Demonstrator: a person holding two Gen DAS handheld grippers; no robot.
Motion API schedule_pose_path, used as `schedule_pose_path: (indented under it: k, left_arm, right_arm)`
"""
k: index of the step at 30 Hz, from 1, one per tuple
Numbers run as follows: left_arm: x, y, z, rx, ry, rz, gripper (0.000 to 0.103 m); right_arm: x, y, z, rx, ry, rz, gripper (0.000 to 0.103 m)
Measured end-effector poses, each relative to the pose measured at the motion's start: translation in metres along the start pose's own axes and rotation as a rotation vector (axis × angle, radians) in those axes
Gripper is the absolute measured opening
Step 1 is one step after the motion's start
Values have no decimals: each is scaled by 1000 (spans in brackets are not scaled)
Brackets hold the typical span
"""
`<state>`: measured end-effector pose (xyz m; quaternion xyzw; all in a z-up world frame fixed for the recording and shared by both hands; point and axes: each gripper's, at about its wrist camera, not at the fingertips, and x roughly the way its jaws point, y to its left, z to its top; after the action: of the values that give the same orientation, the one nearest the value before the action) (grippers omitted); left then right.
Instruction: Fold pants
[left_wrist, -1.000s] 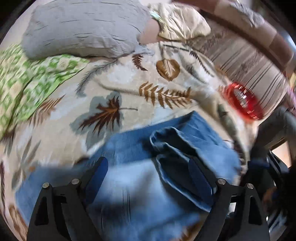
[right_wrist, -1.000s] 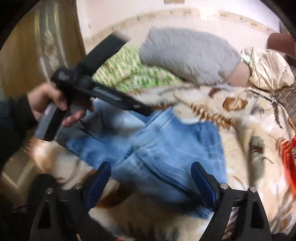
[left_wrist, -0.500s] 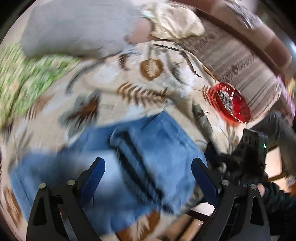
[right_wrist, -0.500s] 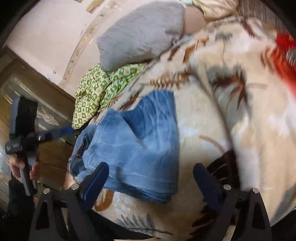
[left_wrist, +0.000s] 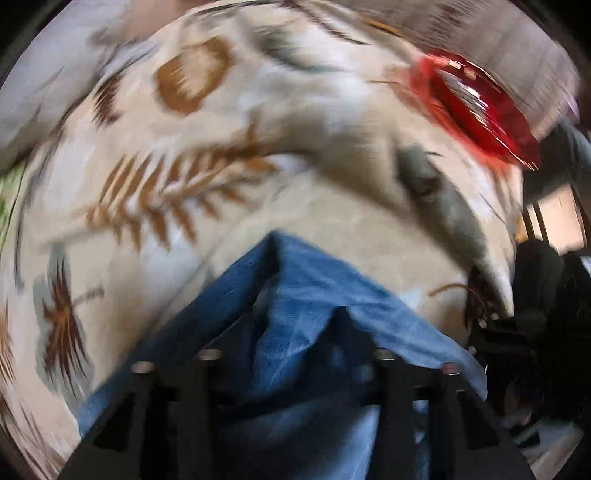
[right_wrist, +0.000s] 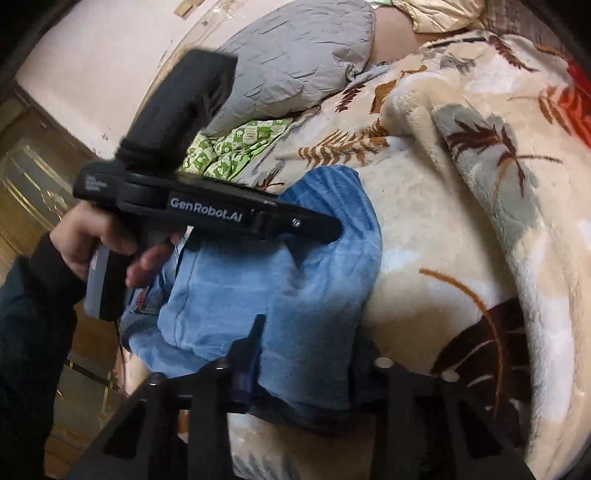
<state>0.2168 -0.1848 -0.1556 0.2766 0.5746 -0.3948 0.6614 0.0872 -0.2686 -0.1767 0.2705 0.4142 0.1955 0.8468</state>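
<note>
Blue denim pants (right_wrist: 295, 280) lie bunched and folded on a beige leaf-print blanket (right_wrist: 461, 229). My right gripper (right_wrist: 303, 354) is shut on a thick fold of the denim at its near edge. My left gripper (left_wrist: 295, 332) is shut on denim (left_wrist: 306, 295) too, the cloth draped over both fingers; this view is blurred. From the right wrist view the left gripper's body (right_wrist: 207, 214) reaches in from the left, with its tip pressed into the top fold of the pants.
A red glass dish (left_wrist: 476, 107) sits on the blanket at the far right. A grey pillow (right_wrist: 295, 59) and a green patterned cloth (right_wrist: 236, 144) lie at the bed's head. The bed edge and floor are at the left (right_wrist: 37, 177).
Both grippers went from open above the pants to shut on the denim. The left one moved down and forward into the fold; the right one closed on the near edge.
</note>
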Motion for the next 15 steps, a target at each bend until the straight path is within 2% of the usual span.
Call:
schedule_pose_path:
  k: [1,3,6,7,8,10,12,13,14,15]
  left_arm:
    - [-2,-2,3,20,-4,6,26]
    - [-10,-4,14,27,-44,-11,19]
    - [-33,-15,37,58,-195,-42,13]
    - [-44,-20,44,65,-258,-72,12]
    - [-50,-25,55,72,-288,-88,12]
    - [-43,-29,67,77,-255,-59,13]
    - [-22,-34,69,97,-161,0,15]
    - [-12,-33,64,101,-125,23,20]
    - [-6,-32,60,96,-99,31,24]
    - [-8,-28,53,77,-90,44,41]
  right_arm:
    - [-1,0,1,-11,-7,-4,24]
    - [-8,2,4,-46,-29,-24,18]
    - [-30,11,14,-130,-119,-85,16]
    - [-39,12,18,-148,-149,-109,16]
    - [-46,12,22,-166,-175,-133,16]
    - [-59,10,28,-191,-207,-183,16]
    - [-56,-6,34,-160,-159,-202,17]
    - [-45,-20,33,-118,-92,-191,17]
    - [-36,-27,31,-102,-44,-199,25]
    - [-29,-33,29,-87,-8,-208,31]
